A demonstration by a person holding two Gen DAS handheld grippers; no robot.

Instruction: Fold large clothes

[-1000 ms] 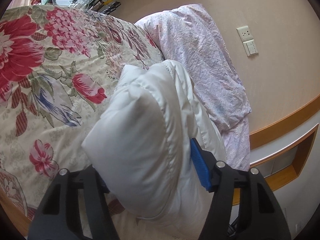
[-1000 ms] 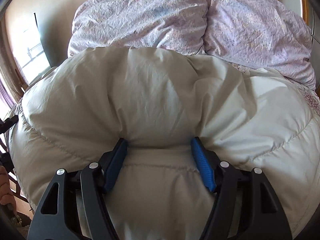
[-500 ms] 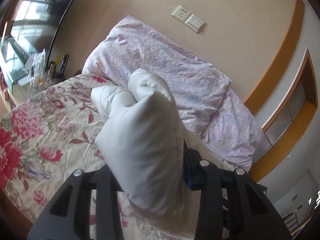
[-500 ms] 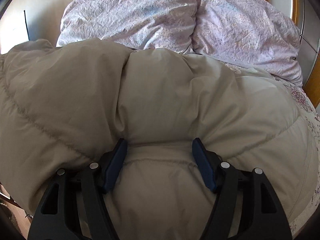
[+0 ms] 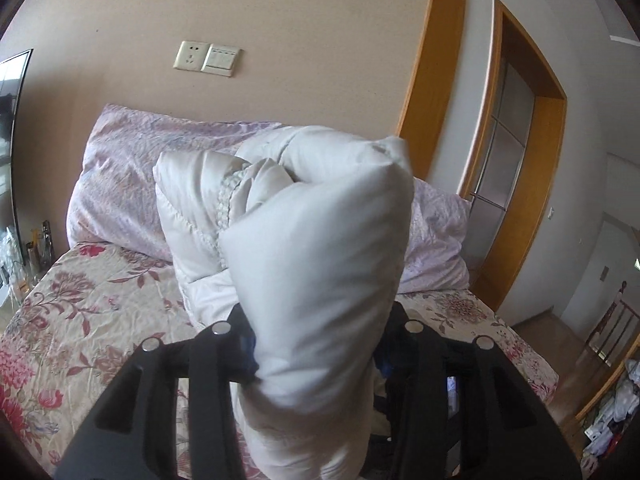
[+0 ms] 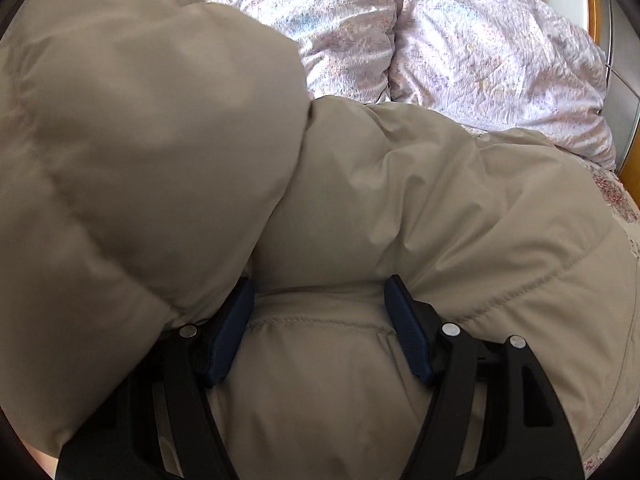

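Observation:
A bulky white puffer jacket (image 5: 320, 220) lies on the floral bed sheet (image 5: 80, 312). In the left wrist view my left gripper (image 5: 316, 340) pinches a thick padded edge of it and holds it up above the bed; its jaws are opening slightly, with the padding still squeezed between the pads. In the right wrist view my right gripper (image 6: 320, 312) is shut on a puffy fold of the jacket (image 6: 440, 200) low on the bed. A lifted flap (image 6: 140, 120) of the jacket fills the left of that view.
Two lilac pillows (image 5: 120, 192) (image 6: 480, 40) lean against the wall at the head of the bed. A wall socket and switch (image 5: 204, 58) sit above them. A wooden door frame (image 5: 532, 200) stands to the right, with clutter on the floor beyond.
My left gripper has risen with the jacket edge and rolled, so the view swung from the sheet to the wall and door. The lifted flap now looms over the still right gripper.

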